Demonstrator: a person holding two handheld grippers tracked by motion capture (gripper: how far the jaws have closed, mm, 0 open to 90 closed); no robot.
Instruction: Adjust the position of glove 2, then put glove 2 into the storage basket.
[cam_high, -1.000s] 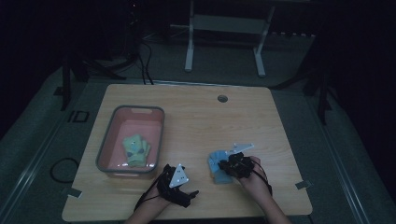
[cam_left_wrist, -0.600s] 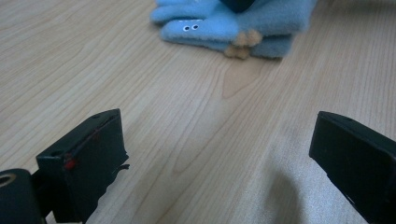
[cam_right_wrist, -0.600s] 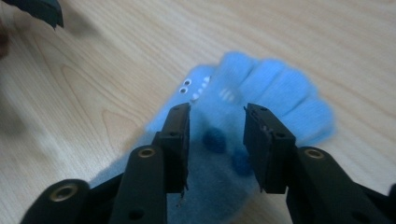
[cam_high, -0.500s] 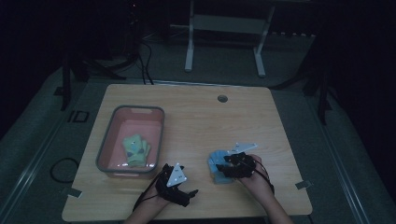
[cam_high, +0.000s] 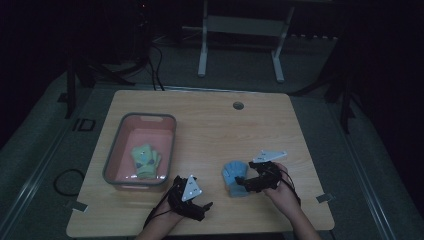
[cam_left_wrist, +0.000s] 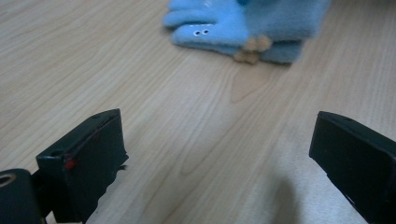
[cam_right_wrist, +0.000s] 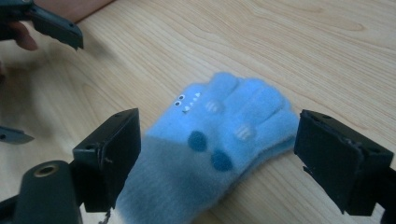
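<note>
A fluffy blue glove with small eyes and darker dots lies flat on the wooden table, near the front right. My right gripper sits low over its cuff end. Its jaws have just been opening and now stand wide on either side of the glove, with the pads off it. My left gripper rests near the table's front edge, open with only bare wood between its jaws. The glove lies a short way beyond it. A green glove lies in the pink bin.
The grey-rimmed pink bin stands at the table's left. A round cable hole sits near the far edge. The other hand's jaw shows at the top left of the right gripper view. Dark floor, cables and a white stand lie beyond the table.
The right gripper's jaws have spread apart from the blue glove, which now lies free on the table. The left gripper has stayed where it was.
</note>
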